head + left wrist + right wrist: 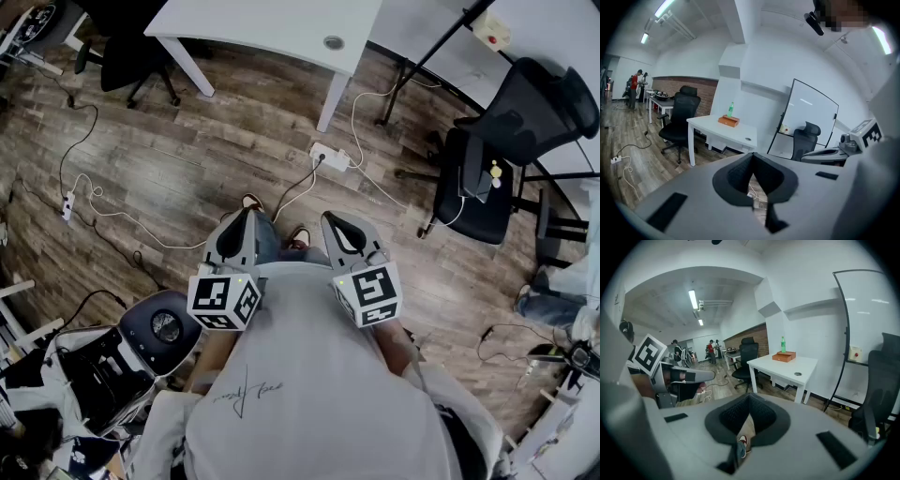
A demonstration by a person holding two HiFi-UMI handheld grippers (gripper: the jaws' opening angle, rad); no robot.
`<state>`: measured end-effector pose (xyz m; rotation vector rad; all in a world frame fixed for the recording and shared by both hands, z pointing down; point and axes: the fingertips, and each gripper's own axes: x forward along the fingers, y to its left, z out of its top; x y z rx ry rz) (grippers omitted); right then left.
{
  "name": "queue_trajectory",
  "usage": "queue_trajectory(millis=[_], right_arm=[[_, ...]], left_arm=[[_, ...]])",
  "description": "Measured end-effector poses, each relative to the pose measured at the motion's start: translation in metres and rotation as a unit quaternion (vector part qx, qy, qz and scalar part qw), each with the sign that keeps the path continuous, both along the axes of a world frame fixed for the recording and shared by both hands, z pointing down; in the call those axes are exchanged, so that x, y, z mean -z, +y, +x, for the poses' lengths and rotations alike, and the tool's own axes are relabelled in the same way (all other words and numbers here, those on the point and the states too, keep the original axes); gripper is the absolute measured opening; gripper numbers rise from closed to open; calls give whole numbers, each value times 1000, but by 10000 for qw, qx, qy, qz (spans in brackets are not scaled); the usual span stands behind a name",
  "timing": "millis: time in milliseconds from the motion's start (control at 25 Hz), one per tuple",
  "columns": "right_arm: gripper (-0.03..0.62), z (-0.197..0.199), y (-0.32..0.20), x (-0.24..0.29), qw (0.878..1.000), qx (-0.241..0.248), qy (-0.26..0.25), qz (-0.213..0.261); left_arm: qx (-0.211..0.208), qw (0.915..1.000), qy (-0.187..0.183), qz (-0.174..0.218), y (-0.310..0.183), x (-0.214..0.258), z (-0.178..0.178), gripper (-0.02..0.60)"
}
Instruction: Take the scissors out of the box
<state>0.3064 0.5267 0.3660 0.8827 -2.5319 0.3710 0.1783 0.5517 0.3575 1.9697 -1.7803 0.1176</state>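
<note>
Bright, even indoor light from ceiling tubes (693, 299). Shadows soft, faint under desk (281, 28). Both gripper views: heavy fisheye, straight lines bow twd edges, black vignette in corners. Whiteboard (867, 333) has tube glare streaks. Head view sharp thruout.

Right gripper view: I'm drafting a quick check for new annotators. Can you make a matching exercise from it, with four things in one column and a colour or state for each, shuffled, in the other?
Things
1. box on the desk
2. bottle
3. office chair left of the desk
4. right tongs

Colour or state
a. black
b. shut, nothing between them
c. orange-brown
d. green

Pairs: 1-c, 2-d, 3-a, 4-b.
</note>
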Motion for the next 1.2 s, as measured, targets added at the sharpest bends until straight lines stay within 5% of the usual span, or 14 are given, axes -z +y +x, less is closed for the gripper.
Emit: queue_trajectory(millis=[640, 1200], right_arm=[[10, -4, -10, 7, 9991, -18, -426, -68], [10, -65, -52, 8, 9985, 417, -338, -131]], left_arm=[[-40, 9993, -346, -107, 6, 4, -1, 8], [282, 9996, -34, 7, -37, 0, -55, 8]])
